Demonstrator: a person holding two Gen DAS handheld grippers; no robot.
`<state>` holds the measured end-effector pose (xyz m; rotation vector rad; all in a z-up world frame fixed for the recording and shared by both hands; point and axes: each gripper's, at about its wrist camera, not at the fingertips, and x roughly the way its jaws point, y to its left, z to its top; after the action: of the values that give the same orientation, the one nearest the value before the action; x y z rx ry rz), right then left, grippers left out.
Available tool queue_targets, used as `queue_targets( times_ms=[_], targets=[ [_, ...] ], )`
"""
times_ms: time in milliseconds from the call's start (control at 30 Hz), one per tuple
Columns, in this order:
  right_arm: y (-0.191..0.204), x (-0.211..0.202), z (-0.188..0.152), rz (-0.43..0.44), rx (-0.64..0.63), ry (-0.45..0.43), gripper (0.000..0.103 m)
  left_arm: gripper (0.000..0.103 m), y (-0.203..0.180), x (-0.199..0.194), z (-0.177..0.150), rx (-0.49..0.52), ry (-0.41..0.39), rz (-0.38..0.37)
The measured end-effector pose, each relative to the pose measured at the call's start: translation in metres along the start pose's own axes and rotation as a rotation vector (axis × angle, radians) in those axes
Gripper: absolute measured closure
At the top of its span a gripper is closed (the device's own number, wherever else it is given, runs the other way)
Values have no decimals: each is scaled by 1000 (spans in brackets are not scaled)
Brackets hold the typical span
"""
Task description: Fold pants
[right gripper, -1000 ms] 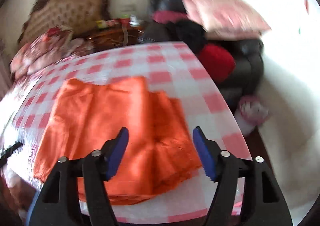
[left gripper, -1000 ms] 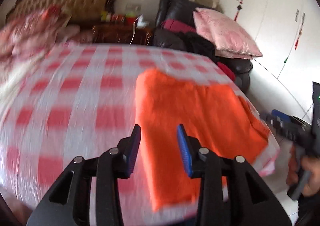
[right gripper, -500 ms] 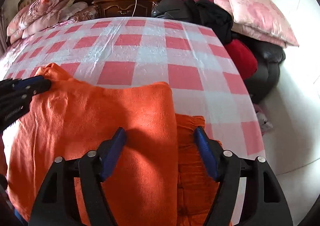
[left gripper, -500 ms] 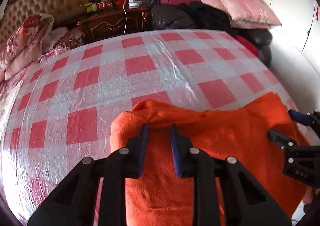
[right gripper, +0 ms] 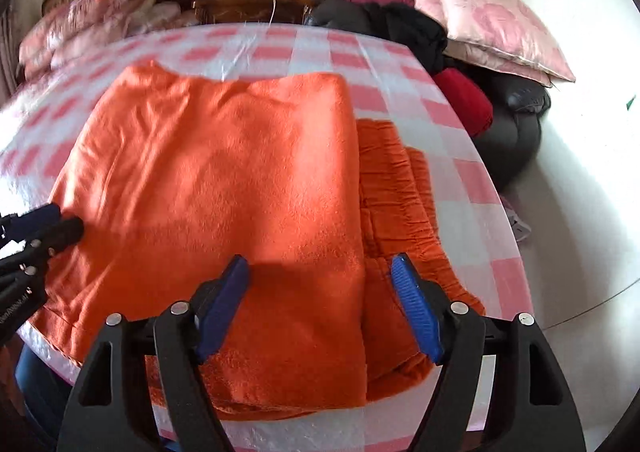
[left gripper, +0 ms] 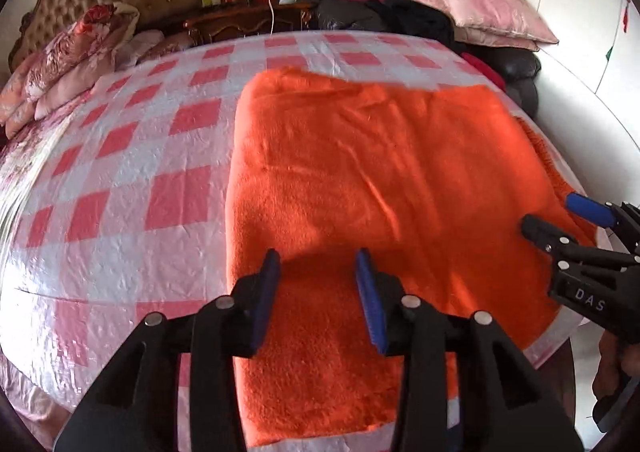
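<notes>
Released, pants (left gripper: 384,188) lie flat; left gripper (left gripper: 318,292) opening.

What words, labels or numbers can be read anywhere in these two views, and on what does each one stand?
"DAS": white letters on the black body of the right tongs, seen from the left wrist view.
White print on the left tongs, at the left edge of the right wrist view: too small and blurred to read.
Packets on the nightstand: labels too small to read.
Nothing readable on the orange pants.
</notes>
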<state>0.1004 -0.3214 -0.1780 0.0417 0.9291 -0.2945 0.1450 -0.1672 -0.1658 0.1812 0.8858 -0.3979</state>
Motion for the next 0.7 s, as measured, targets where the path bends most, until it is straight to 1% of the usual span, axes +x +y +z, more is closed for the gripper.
queue_targets(
  times_ms=[33,67,100,200,300,367,433,467,533,567,600,700],
  targets=[
    [-3,-8,0,-3,25,-14,32,60,0,-12,1,5,-32,1],
    [-5,-17,-2,-6,47,-28,31,49,1,-24,0,5,-57,3],
    [-5,-30,-5,3,55,-45,31,42,2,-37,-2,-1,-80,2],
    [-3,-61,-15,-21,69,-69,30,42,0,-68,-13,-8,-115,-35],
    [-2,-85,-23,-28,89,-73,29,42,-7,-88,-26,-22,-102,-80],
    [-2,-102,-27,-49,88,-87,24,42,-10,-100,-31,-34,-104,-90],
    [-3,-112,-29,-52,92,-94,23,38,-12,-107,-33,-45,-103,-96],
    [-3,-118,-31,-48,96,-100,22,38,-12,-113,-34,-49,-113,-98],
    [-2,-129,-34,-53,93,-110,21,32,-12,-123,-36,-57,-142,-88],
    [-3,-129,-34,-59,90,-114,19,24,-11,-125,-35,-61,-151,-87],
    [-3,-128,-33,-70,86,-114,18,21,-10,-123,-34,-68,-148,-87],
    [-7,-114,-34,-78,93,-85,18,21,-6,-104,-37,-72,-117,-50]
  ],
)
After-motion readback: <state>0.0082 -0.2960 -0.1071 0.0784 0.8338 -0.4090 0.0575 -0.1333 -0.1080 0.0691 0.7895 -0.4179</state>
